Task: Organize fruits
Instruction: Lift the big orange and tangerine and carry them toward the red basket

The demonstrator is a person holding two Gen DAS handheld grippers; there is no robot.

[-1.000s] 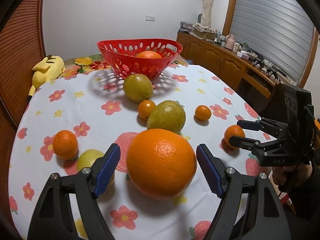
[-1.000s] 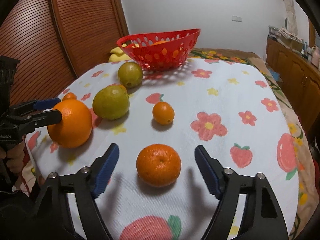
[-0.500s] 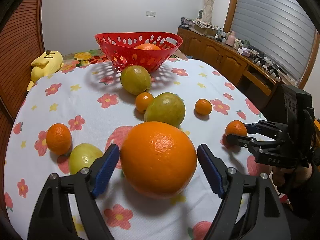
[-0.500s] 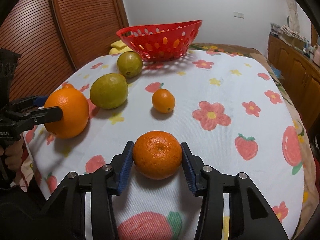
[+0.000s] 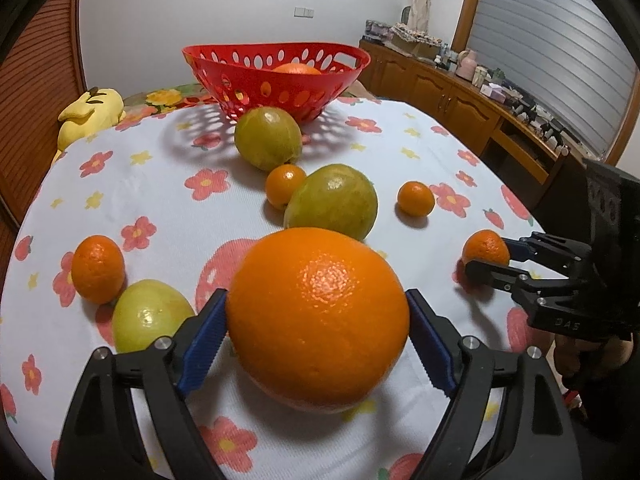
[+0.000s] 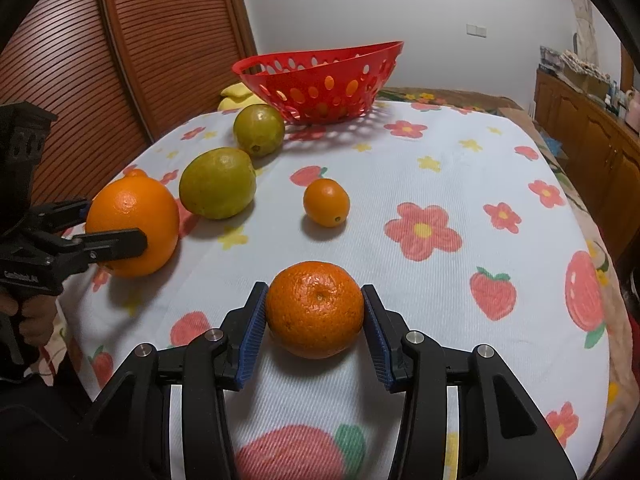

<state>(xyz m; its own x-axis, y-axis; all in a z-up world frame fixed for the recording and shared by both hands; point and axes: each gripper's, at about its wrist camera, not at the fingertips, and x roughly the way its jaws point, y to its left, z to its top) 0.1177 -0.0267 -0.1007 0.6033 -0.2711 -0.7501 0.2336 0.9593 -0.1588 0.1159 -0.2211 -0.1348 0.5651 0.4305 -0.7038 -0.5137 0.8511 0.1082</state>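
The left gripper (image 5: 318,334) has closed since a second ago: its blue pads (image 5: 202,342), then well clear of the big orange (image 5: 318,318), now press that fruit on both sides, near the front edge of the tablecloth (image 5: 160,208). The right gripper (image 6: 315,330) was wide open around the tangerine (image 6: 315,309) a second ago, closed on it half a second ago, and still clamps it between its pads (image 6: 252,330), the fruit resting on the cloth. The left view shows the same hold from the side. The other fruit has not moved: two green citrus (image 5: 333,201) (image 5: 267,137) in line toward the red basket (image 5: 276,76), which holds one orange (image 5: 297,68); a small orange (image 5: 285,185) between them, another (image 5: 416,199) to the right, and a pale green fruit (image 5: 149,320) touching a tangerine (image 5: 98,269) on the left.
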